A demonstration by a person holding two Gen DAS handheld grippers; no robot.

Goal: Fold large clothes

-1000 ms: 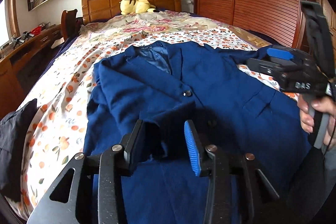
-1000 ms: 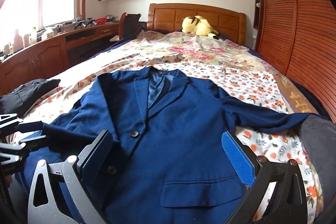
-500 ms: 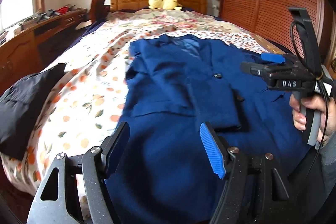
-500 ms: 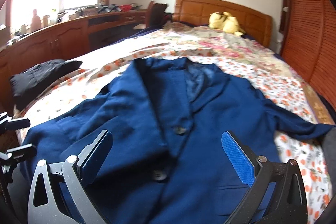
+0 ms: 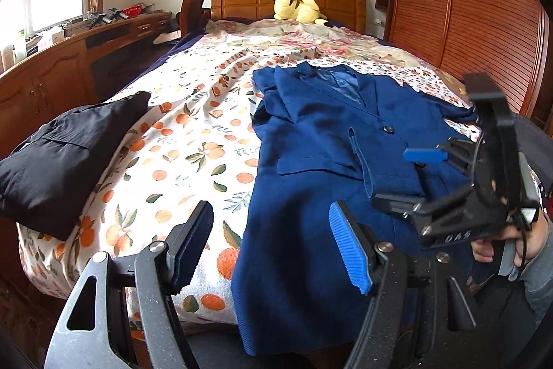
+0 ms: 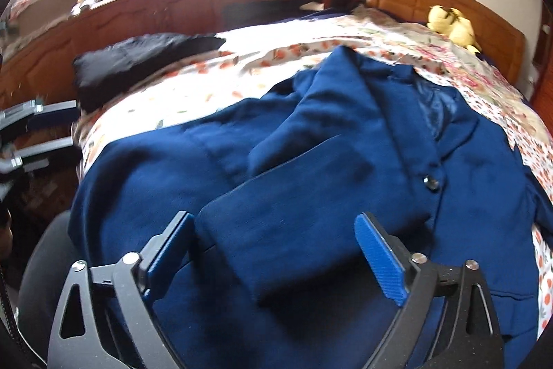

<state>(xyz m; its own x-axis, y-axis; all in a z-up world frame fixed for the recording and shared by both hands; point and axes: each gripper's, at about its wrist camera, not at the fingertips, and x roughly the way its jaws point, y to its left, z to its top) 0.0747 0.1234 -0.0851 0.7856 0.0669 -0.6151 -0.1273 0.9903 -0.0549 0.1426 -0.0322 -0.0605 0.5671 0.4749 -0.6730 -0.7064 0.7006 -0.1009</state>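
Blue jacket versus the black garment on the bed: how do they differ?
The blue jacket lies spread open with one sleeve folded across its front; the black garment is a compact bundle. The jacket sits mid-bed, the black garment at the bed's left edge. Both rest on the floral bedspread.

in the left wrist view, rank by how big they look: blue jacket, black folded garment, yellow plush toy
1. blue jacket, largest
2. black folded garment
3. yellow plush toy, smallest, though it sits farthest from the camera, so its true size is unsure
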